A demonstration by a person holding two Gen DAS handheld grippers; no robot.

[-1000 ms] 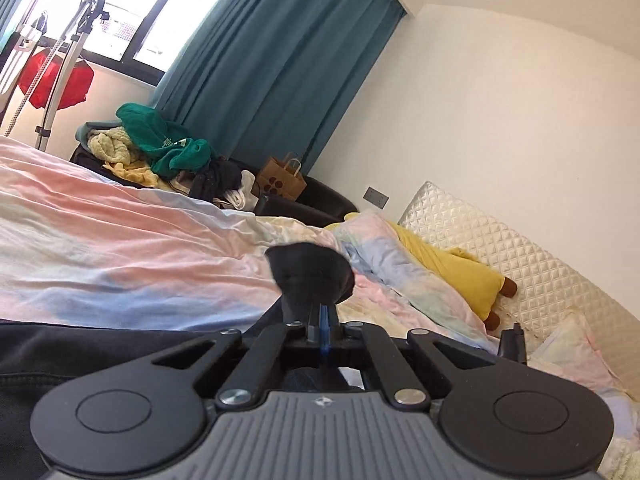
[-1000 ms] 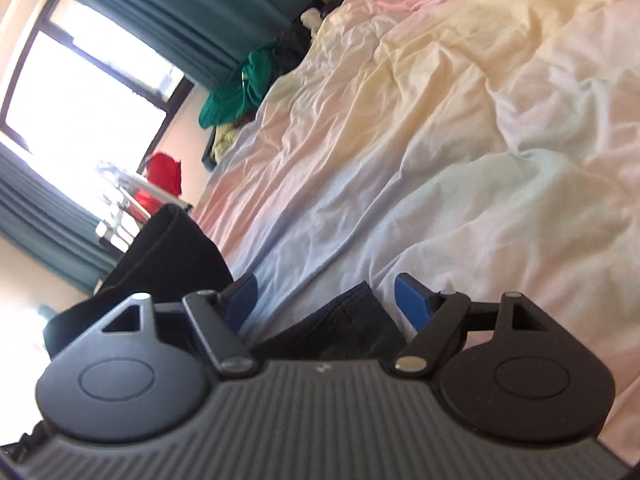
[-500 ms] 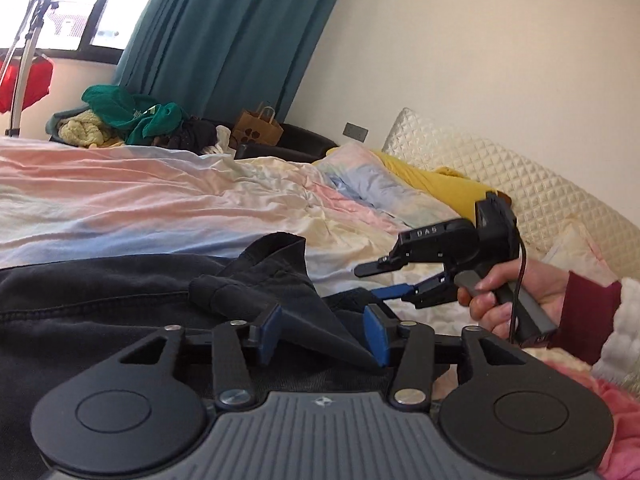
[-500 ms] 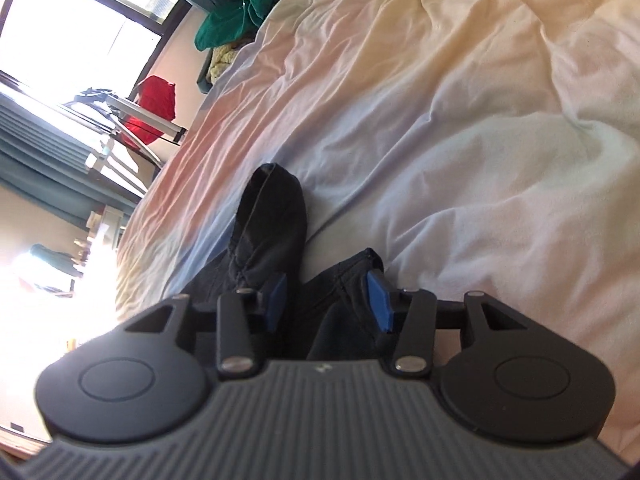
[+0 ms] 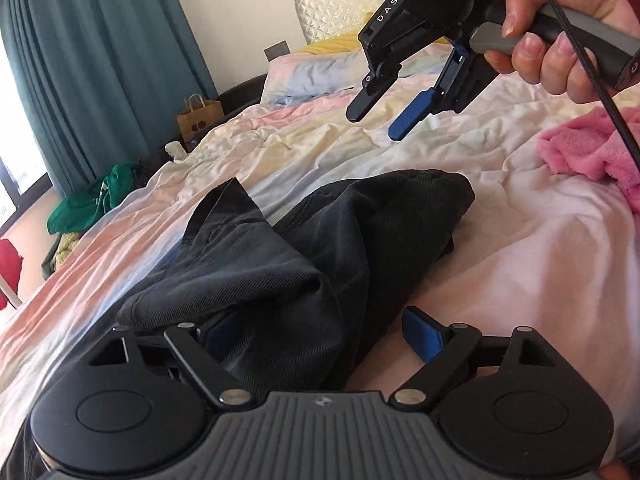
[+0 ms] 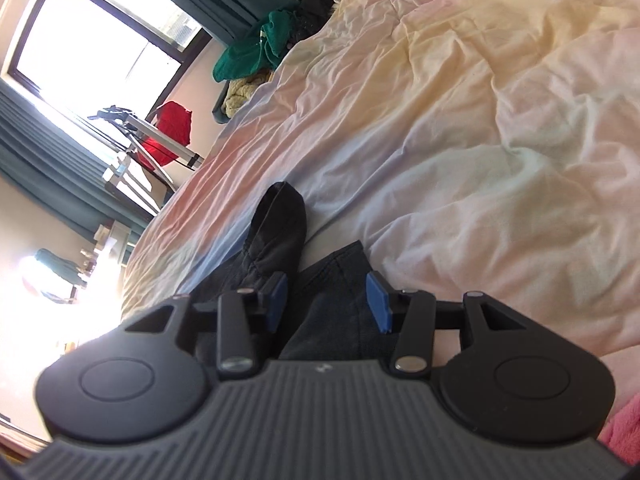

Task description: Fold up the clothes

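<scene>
A black garment lies bunched on the pastel duvet. My left gripper sits low over its near end, jaws wide and still opening. A fold of the cloth lies loose between them and drapes over the left finger; the right pad is bare. A hand holds my right gripper in the air beyond the garment, half open with nothing between its fingers. In the right wrist view the right gripper looks down at the black garment, apart from it.
A pink fleece item lies on the bed to the right. Pillows and a quilted headboard stand at the far end. Beside the bed are a green clothes pile, a paper bag and a red cloth on a rack.
My left gripper, shut on the black cloth a second ago, dropped to the bed, rolled and spread its jaws, letting the cloth go. The right gripper narrowed its jaws and drew slightly away from the garment.
</scene>
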